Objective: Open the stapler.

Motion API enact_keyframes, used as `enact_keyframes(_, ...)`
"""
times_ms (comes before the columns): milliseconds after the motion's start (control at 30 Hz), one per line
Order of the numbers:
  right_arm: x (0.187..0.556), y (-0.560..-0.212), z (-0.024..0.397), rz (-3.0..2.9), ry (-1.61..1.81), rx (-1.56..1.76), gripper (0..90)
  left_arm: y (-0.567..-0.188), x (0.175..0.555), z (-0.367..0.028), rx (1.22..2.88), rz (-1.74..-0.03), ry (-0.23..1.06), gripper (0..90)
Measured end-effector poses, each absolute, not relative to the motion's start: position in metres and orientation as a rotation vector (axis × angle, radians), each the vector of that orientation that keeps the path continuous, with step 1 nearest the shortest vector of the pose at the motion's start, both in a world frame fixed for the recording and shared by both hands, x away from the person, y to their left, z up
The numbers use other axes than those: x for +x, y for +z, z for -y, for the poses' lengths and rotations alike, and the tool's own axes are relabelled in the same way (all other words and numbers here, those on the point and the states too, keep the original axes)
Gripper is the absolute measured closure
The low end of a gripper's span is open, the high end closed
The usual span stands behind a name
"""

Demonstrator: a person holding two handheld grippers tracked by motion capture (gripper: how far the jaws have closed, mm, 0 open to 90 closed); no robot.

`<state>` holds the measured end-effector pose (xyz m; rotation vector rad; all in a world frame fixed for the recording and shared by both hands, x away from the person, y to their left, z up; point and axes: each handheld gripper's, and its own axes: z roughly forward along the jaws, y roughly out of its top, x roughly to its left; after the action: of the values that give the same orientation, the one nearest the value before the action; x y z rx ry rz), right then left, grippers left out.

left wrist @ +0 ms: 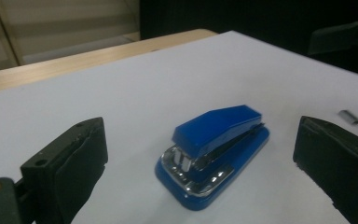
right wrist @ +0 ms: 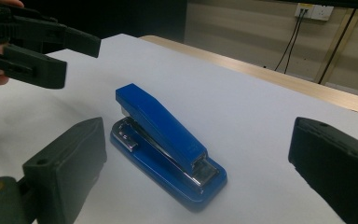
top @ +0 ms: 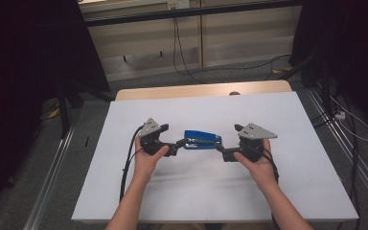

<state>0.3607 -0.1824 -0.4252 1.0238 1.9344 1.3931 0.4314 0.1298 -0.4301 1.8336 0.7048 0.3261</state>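
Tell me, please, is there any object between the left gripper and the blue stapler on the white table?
No, nothing visible stands between them. The left gripper has its jaws open, and the blue stapler lies on the bare white table just ahead of them. A small strip of staples lies off to the side, out of the way.

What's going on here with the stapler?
A person holds a two-jaw tool in each hand over a white-covered table. A blue stapler lies flat between them. The left tool points at one end and the right tool at the other; both have their jaws spread wide, and neither has gripped the stapler. A small strip of staples lies on the table nearby.
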Motion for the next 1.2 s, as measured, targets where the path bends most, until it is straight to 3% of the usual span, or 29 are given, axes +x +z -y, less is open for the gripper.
enact_keyframes(500,0.37,-0.429,0.177,-1.943,1.394,1.035,3.8,-0.437,0.448,-0.121,1.879,-0.669,0.293,3.5)
enact_keyframes(1200,0.376,-0.434,0.166,-1.966,1.395,1.05,4.6,-0.459,0.469,-0.109,1.981,-0.655,0.22,16.8)
